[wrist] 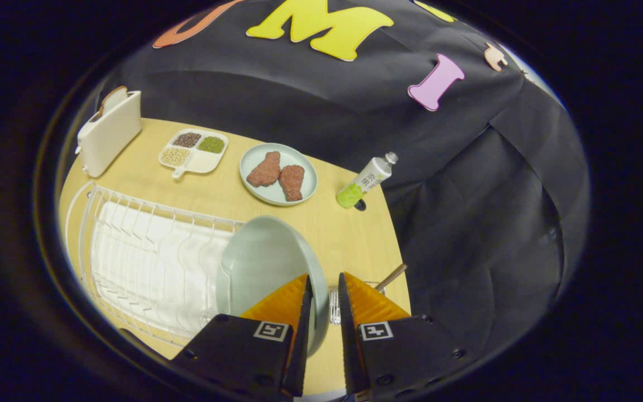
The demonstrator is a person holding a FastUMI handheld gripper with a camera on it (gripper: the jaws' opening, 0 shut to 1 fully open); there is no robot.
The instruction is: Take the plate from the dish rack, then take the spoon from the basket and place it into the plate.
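Note:
A pale green plate [265,262] stands on edge at the right end of the white wire dish rack [148,262]. My gripper [325,276] is open, its orange fingers straddling the plate's right rim. The left finger lies over the plate's face, and a strip of table shows between the rim and the right finger. Just beyond the right finger a small wire basket [334,304] peeks out, and the spoon's wooden handle [392,277] sticks out of it to the right. The spoon's bowl is hidden.
On the wooden table [349,234] beyond the rack stand a white toaster [110,131], a divided dish of beans [193,149], a plate with two meat pieces [278,174] and a bottle [367,180]. The table's right edge runs close past the basket.

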